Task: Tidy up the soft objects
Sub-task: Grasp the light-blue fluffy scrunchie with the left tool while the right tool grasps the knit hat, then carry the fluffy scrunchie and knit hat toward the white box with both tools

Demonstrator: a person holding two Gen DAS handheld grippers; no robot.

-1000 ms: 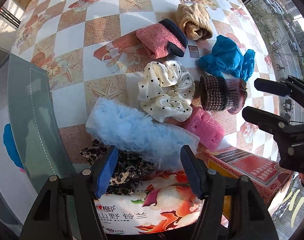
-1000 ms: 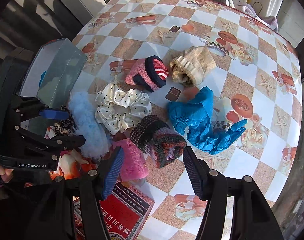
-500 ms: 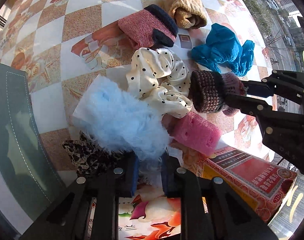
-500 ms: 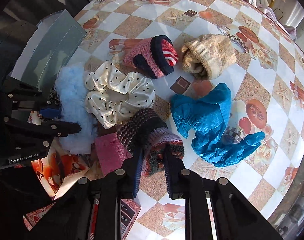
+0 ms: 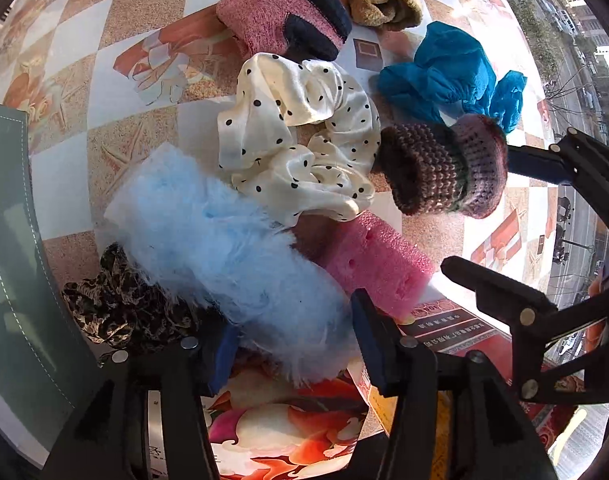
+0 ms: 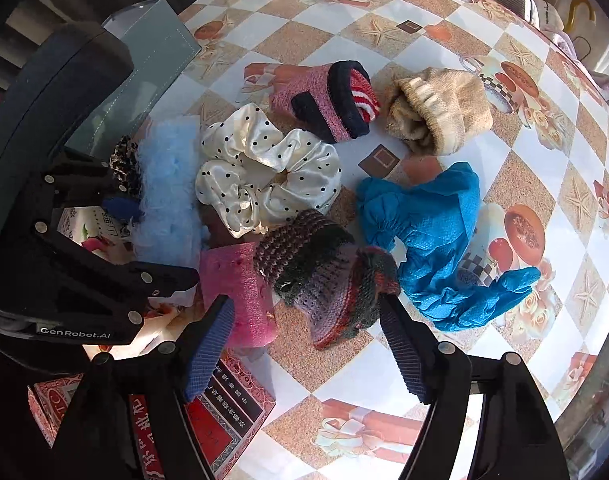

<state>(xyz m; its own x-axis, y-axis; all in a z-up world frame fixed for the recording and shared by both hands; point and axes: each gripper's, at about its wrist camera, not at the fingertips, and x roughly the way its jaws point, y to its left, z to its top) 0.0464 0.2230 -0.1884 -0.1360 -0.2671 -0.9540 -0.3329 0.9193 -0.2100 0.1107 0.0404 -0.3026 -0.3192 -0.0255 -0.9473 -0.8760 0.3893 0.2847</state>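
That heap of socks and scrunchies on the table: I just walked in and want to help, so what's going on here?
A person is sorting soft things with a gripper in each hand. The left gripper straddles the fluffy blue piece, and the right gripper straddles the dark knitted sock. Both sets of jaws have just been opening, and neither presses on anything now. The dotted scrunchie, pink sponge, blue cloth, pink sock and beige sock lie loose on the table.

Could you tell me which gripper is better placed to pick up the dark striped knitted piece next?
Right. The right gripper points at the knitted piece, jaws open on either side; the left gripper straddles the blue fluffy piece.
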